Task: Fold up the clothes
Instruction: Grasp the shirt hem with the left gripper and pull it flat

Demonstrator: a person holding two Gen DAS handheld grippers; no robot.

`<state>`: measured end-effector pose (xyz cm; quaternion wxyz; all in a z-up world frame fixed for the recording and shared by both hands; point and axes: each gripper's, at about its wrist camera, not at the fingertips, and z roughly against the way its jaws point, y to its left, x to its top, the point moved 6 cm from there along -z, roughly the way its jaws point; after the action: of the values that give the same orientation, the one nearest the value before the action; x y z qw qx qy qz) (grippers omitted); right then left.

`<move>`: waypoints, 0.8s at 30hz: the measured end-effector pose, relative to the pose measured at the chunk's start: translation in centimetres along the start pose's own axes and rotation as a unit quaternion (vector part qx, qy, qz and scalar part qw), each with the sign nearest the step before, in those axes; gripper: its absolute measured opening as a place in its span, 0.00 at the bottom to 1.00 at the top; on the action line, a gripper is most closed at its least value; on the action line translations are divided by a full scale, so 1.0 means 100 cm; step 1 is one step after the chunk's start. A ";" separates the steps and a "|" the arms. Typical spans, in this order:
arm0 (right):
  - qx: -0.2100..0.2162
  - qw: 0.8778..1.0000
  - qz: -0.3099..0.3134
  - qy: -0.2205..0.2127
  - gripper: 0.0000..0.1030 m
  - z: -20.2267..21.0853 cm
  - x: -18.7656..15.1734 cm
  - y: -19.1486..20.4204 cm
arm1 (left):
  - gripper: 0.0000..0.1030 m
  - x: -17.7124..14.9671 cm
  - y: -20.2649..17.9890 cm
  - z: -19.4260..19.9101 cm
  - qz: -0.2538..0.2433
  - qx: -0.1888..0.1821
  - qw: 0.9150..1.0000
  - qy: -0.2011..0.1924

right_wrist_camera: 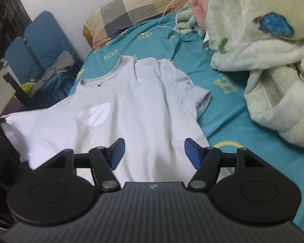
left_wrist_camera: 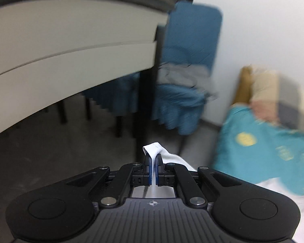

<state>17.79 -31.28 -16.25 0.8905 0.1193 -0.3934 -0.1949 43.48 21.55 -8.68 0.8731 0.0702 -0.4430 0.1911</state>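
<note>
Left tongs (left_wrist_camera: 153, 162) are pinching a white hem edge of the T-shirt (right_wrist_camera: 121, 105); a small fold of the fabric sticks up above the pressed-together blue pads, and the rest of the cloth trails off to the right beneath them. I read this as a hold on the sleeve, taken so that side of the shirt can be drawn over the body for a first fold. In the right wrist view that same sleeve is pulled to a taut point at the far left edge of the picture, off the side of the bed (right_wrist_camera: 223, 109).

My right tongs (right_wrist_camera: 154, 152) are spread wide with nothing between the pads, hovering over the lower part of the shirt near its hem. I judge they are waiting there to pin or take the fabric.

Otherwise the shirt lies face up and mostly flat on the teal sheet, collar towards the checked pillow (right_wrist_camera: 131, 12), with the fleece blanket (right_wrist_camera: 263, 56) bunched well clear on the right.
</note>
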 end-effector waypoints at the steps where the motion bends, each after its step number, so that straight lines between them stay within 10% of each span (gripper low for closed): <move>1: -0.003 1.000 0.002 -0.001 0.66 -0.002 0.001 0.000 | 0.03 -0.007 0.000 -0.011 -0.001 0.004 1.000 0.008; 6: -0.015 1.000 0.012 -0.001 0.66 -0.013 0.003 0.002 | 0.05 -0.042 -0.002 -0.062 -0.005 0.019 0.999 0.047; 11: -0.017 0.999 0.029 -0.007 0.66 -0.018 0.005 0.009 | 0.40 -0.080 -0.013 -0.064 -0.004 -0.035 0.996 0.077; 24: -0.002 0.996 0.072 -0.054 0.65 0.017 0.010 0.023 | 0.79 -0.144 -0.074 0.144 -0.101 -0.139 0.984 0.042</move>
<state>17.74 -29.74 -13.60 0.8802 0.0782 -0.4477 -0.1368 28.00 6.63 -11.25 0.9070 -0.0160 -0.4188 0.0413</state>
